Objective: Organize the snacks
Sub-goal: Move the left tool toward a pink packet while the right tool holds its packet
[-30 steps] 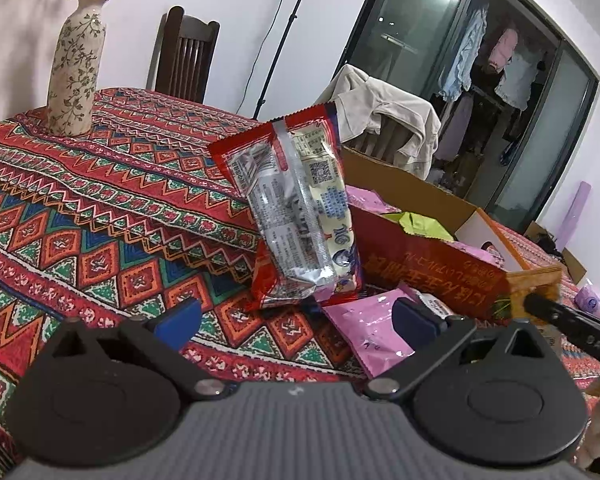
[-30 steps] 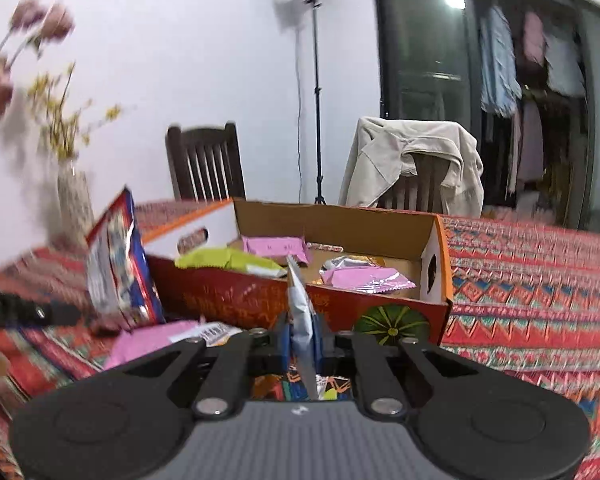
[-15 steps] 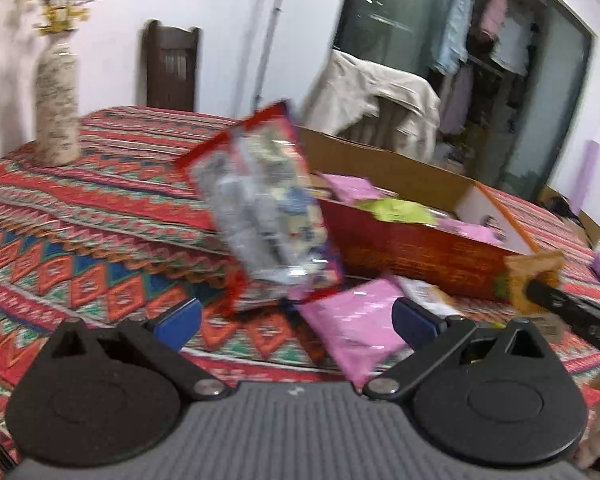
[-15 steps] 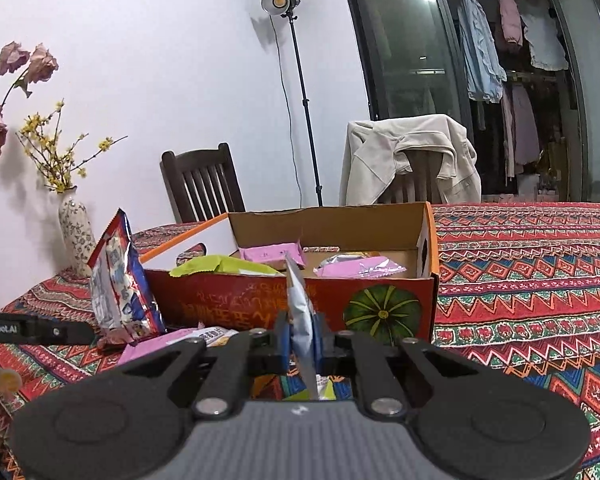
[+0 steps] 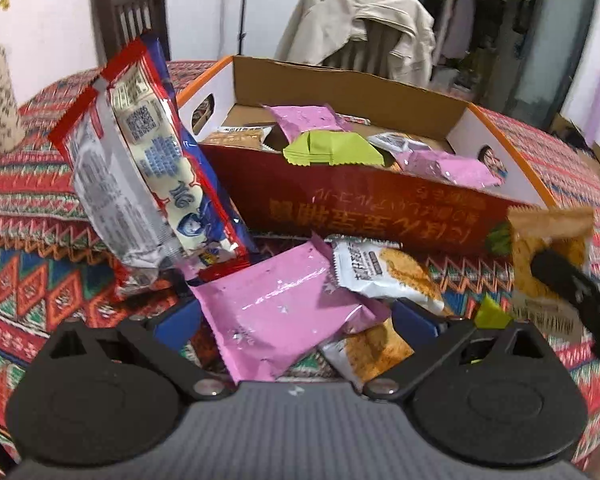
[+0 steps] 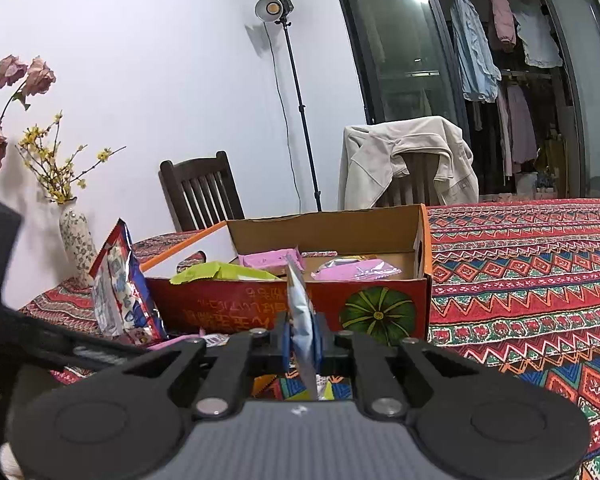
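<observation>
My left gripper (image 5: pixel 296 320) is open and low over the table, its blue pads on either side of a pink packet (image 5: pixel 276 320) without pressing it. A white and orange packet (image 5: pixel 384 268) lies just beyond. A tall red, blue and silver bag (image 5: pixel 148 184) leans on the red cardboard box (image 5: pixel 380 208), which holds pink and green packets. My right gripper (image 6: pixel 302 336) is shut on a thin snack packet (image 6: pixel 298 300) seen edge-on before the box (image 6: pixel 260 304). In the left wrist view that packet (image 5: pixel 548 232) looks orange, at the right.
A patterned tablecloth (image 6: pixel 520 280) covers the table. A flowered vase (image 6: pixel 76 240) stands at the far left. Behind the table are a dark wooden chair (image 6: pixel 200 192), a chair draped with a beige jacket (image 6: pixel 404 156) and a light stand (image 6: pixel 296 100).
My left gripper has come forward and dipped toward the loose packets, so the pink packet now lies between its fingers. The right gripper has stayed shut on its packet, hardly moving.
</observation>
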Demonstrator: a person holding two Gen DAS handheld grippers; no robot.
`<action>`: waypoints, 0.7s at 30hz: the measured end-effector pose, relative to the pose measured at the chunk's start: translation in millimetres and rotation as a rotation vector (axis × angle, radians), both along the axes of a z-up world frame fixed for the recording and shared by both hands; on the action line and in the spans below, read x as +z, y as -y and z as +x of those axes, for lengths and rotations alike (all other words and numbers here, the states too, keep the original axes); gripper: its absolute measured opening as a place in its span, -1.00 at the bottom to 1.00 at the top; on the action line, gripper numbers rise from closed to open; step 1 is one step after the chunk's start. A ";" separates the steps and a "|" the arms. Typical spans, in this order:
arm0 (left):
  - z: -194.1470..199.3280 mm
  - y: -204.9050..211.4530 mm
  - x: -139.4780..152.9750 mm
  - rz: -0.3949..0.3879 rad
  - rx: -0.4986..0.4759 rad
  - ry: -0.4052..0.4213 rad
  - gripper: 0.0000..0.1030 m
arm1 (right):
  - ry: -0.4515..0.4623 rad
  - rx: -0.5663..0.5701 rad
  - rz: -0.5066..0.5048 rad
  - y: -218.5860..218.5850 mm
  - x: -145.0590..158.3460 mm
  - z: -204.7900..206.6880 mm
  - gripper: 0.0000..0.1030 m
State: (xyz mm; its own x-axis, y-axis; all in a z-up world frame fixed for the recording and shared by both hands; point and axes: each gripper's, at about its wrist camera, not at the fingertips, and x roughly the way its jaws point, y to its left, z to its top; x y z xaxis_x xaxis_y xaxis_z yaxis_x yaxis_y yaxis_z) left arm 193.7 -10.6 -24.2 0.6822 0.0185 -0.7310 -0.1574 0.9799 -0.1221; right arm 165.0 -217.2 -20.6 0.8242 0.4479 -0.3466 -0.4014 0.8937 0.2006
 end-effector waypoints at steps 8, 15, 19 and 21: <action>2.4 -3.5 -2.2 -0.048 0.085 0.017 1.00 | 0.005 0.000 0.002 0.1 0.6 -0.4 -0.79; -18.0 -19.2 -6.7 -0.064 0.058 0.023 0.56 | 0.009 -0.006 0.001 -0.4 1.2 -1.5 -0.79; -33.9 -24.6 -5.1 -0.043 0.021 0.031 -0.01 | 0.013 -0.007 -0.003 -0.8 0.8 -2.5 -0.79; -40.3 -27.1 -4.5 -0.039 0.007 0.031 -0.11 | 0.015 -0.008 -0.005 -1.9 1.2 -2.6 -0.79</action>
State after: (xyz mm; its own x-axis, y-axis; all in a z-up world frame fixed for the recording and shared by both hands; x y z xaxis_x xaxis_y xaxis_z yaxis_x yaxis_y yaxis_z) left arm 153.5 16.5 -28.7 0.7044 -0.0045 -0.7098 -0.1603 0.9731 -0.1652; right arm 162.4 -215.3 -19.4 0.8327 0.4399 -0.3364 -0.3972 0.8977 0.1906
